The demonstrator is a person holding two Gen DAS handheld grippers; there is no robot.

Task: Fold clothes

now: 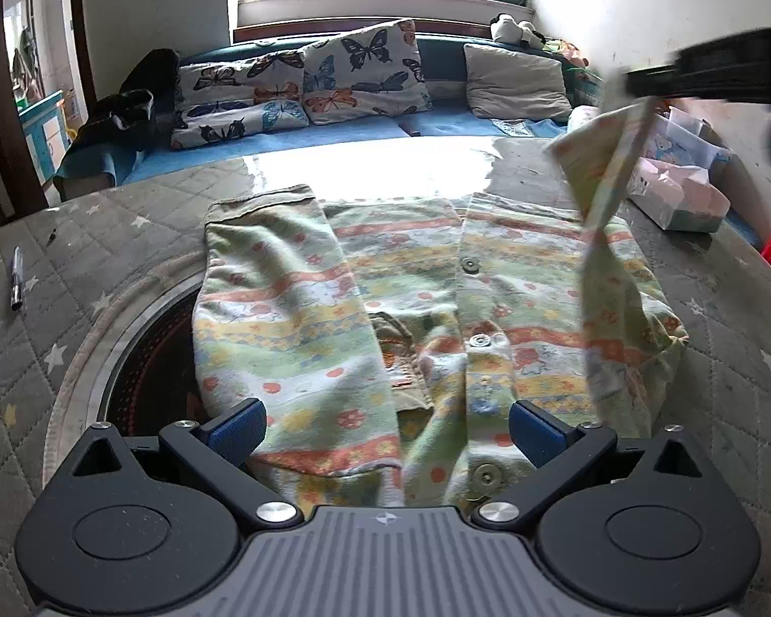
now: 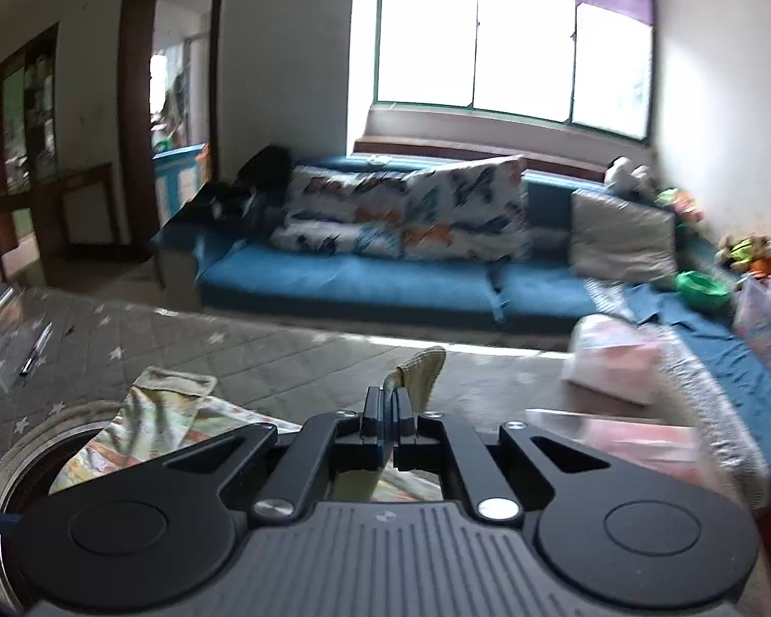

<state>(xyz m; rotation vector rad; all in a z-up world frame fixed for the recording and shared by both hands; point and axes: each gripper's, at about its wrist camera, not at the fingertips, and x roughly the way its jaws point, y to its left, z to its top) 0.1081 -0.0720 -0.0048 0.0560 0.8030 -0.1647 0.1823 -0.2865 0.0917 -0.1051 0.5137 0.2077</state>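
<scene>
The soft striped cardigan (image 1: 437,319) lies flat on our quilted, star-printed counter (image 1: 103,236), one sleeve folded across. Our right tool (image 2: 387,406) pinches the other sleeve (image 1: 599,175) up; our left tool (image 1: 388,429) hovers wide open

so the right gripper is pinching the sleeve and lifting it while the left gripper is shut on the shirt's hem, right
Not quite. The left gripper is open, its jaws spread above the shirt and gripping nothing, as the left wrist view shows. The right gripper does pinch the lifted sleeve.
</scene>
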